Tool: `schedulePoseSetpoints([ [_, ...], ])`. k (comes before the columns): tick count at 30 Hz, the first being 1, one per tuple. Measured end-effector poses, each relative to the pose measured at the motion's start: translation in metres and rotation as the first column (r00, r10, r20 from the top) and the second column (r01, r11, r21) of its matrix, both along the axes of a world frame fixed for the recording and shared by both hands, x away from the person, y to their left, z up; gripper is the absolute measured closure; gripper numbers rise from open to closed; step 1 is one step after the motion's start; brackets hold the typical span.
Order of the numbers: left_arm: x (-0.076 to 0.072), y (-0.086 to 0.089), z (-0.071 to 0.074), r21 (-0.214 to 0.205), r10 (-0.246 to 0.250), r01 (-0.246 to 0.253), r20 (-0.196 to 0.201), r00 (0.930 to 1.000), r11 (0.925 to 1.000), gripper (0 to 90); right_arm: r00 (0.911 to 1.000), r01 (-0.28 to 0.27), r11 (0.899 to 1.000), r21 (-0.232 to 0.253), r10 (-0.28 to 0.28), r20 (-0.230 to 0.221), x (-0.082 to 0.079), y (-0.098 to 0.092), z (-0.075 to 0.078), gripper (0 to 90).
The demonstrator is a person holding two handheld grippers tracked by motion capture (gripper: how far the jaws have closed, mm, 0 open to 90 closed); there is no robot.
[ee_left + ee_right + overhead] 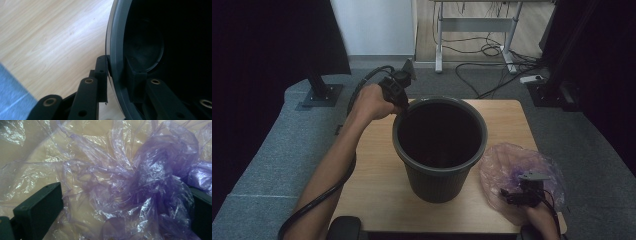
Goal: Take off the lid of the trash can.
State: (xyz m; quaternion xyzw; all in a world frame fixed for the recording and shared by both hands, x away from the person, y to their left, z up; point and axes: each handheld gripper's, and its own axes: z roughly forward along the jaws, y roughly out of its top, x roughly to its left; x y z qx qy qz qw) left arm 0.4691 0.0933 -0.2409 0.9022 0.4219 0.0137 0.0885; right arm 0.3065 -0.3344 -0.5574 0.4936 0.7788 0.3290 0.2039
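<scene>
A dark round plastic bin (437, 182) stands upright in the middle of the wooden table (372, 165). My left gripper (404, 107) reaches down onto its far left rim. In the left gripper view the gripper (117, 67) is shut on the bin's rim (116, 37), one jaw outside the wall and one inside. A crumpled purple see-through plastic bag (507, 160) lies at the table's front right. My right gripper (514, 197) rests on it. In the right gripper view the gripper (120, 202) is open, its jaws wide apart with the bunched bag (155, 175) between them.
The table is small, and grey carpet (272, 150) surrounds it. Black stand bases (319, 95) sit at the far left and far right. A white desk frame (439, 45) with loose cables (492, 50) stands beyond the table.
</scene>
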Motion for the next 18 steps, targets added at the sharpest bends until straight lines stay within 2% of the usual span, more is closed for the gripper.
schedulePoseSetpoints([
  [3, 0.003, -0.005, 0.002, 0.027, 0.019, -0.018, -0.022, 0.9996, 0.9995, 76.5, 1.0000, 0.000, 1.000, 0.000, 0.000, 0.000, 0.000, 0.000, 0.000, 0.0],
  [6, 0.007, -0.005, 0.003, 0.026, 0.033, -0.032, -0.047, 0.9984, 0.9992, 77.9, 1.0000, -0.002, 1.000, 0.000, 0.002, 0.000, 0.000, 0.000, 0.000, 0.0],
  [7, 0.009, -0.005, 0.003, 0.020, 0.037, -0.036, -0.058, 0.9976, 0.9992, 78.2, 1.0000, -0.002, 1.000, 0.000, 0.002, 0.000, 0.000, 0.000, 0.000, 0.0],
  [10, 0.016, 0.003, 0.005, -0.038, 0.058, -0.062, -0.106, 0.9927, 0.9973, 79.8, 1.0000, -0.004, 1.000, 0.000, 0.004, 0.000, 0.000, 0.000, 0.000, 0.0],
  [13, 0.017, 0.007, 0.006, -0.054, 0.053, -0.060, -0.130, 0.9901, 0.9967, 80.2, 1.0000, -0.006, 1.000, 0.000, 0.006, 0.001, 0.000, 0.000, 0.000, 0.0],
  [18, 0.017, 0.012, 0.011, -0.060, 0.060, -0.068, -0.126, 0.9902, 0.9958, 80.2, 1.0000, -0.006, 1.000, -0.001, 0.006, 0.001, 0.000, 0.000, 0.000, 0.0],
])
